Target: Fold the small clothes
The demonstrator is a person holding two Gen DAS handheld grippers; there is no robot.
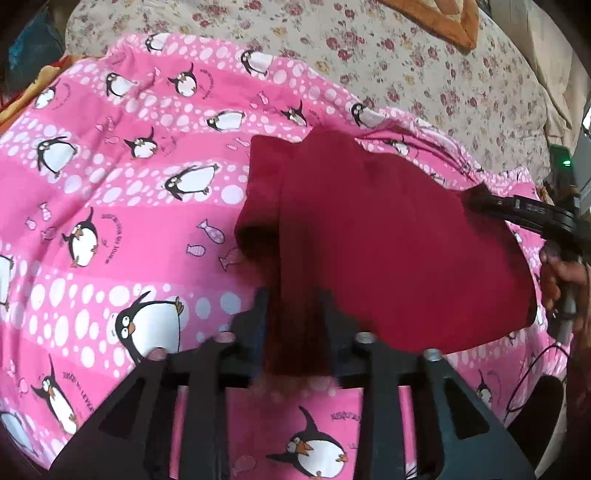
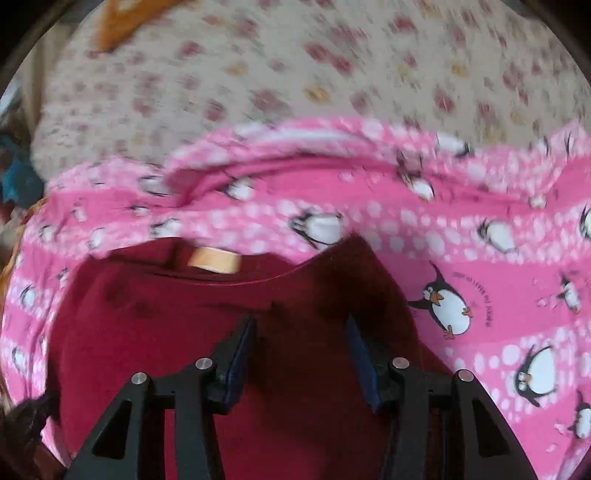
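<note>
A dark red garment (image 1: 388,240) lies partly folded on a pink penguin-print sheet (image 1: 110,221). My left gripper (image 1: 295,306) is shut on a bunched edge of the garment, which hangs between its fingers. My right gripper shows in the left wrist view (image 1: 476,199) at the garment's far right edge. In the right wrist view the right gripper (image 2: 299,325) stands open just over the red garment (image 2: 184,314), with nothing between its fingers. A tan neck label (image 2: 214,263) shows at the garment's collar.
The pink sheet (image 2: 480,295) lies over a cream floral bedspread (image 1: 424,66), which also shows in the right wrist view (image 2: 295,74). An orange cushion (image 1: 436,18) sits at the far edge. A hand (image 1: 557,280) holds the right gripper's handle.
</note>
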